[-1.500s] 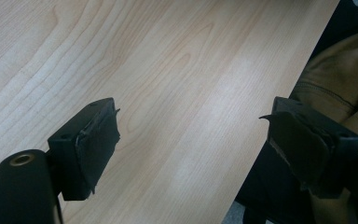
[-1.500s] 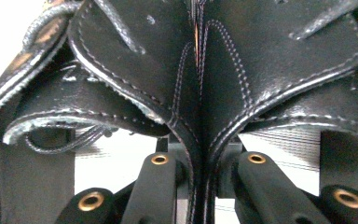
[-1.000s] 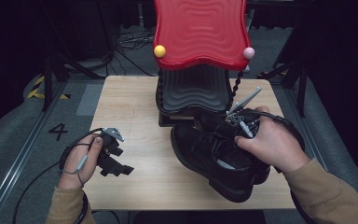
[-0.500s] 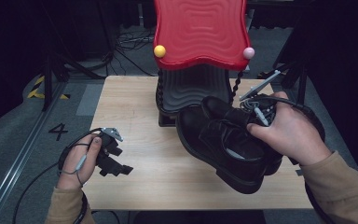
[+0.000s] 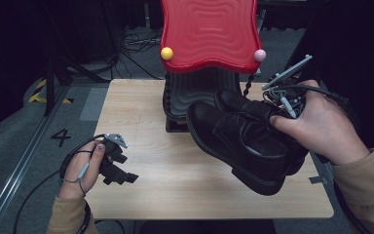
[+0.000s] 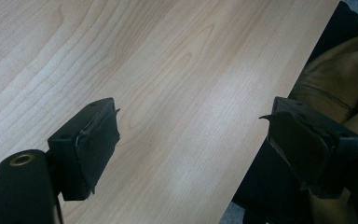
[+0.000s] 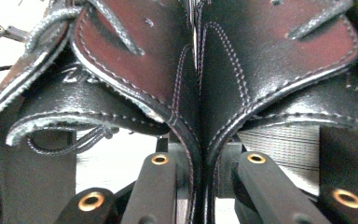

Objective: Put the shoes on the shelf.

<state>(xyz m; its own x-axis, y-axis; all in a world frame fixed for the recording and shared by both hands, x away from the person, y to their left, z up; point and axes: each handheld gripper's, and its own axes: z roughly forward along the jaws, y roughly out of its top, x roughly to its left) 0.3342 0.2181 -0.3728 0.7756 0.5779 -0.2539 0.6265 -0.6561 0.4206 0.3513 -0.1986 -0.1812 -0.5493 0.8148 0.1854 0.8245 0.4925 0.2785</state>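
Observation:
A pair of black leather lace-up shoes [image 5: 243,141] hangs tilted above the right half of the wooden table [image 5: 141,122], toes towards the middle. My right gripper [image 5: 278,113] is shut on them from the heel end, under the person's right hand. In the right gripper view its jaws [image 7: 203,156] pinch the two shoes' [image 7: 270,60] adjoining inner walls together. My left gripper [image 5: 125,169] rests low at the table's front left, held by the left hand. It [image 6: 198,140] stands open, with bare wood between its pads.
A red wavy panel [image 5: 208,34] with a yellow ball [image 5: 166,53] and a pink ball [image 5: 259,55] stands on a black ribbed base [image 5: 190,95] at the table's back middle, close behind the shoes. Brown clothing [image 6: 335,79] lies beyond the table edge.
The right hand has lifted the pair of shoes off the table, up and a little to the right. The left hand and its gripper have stayed put.

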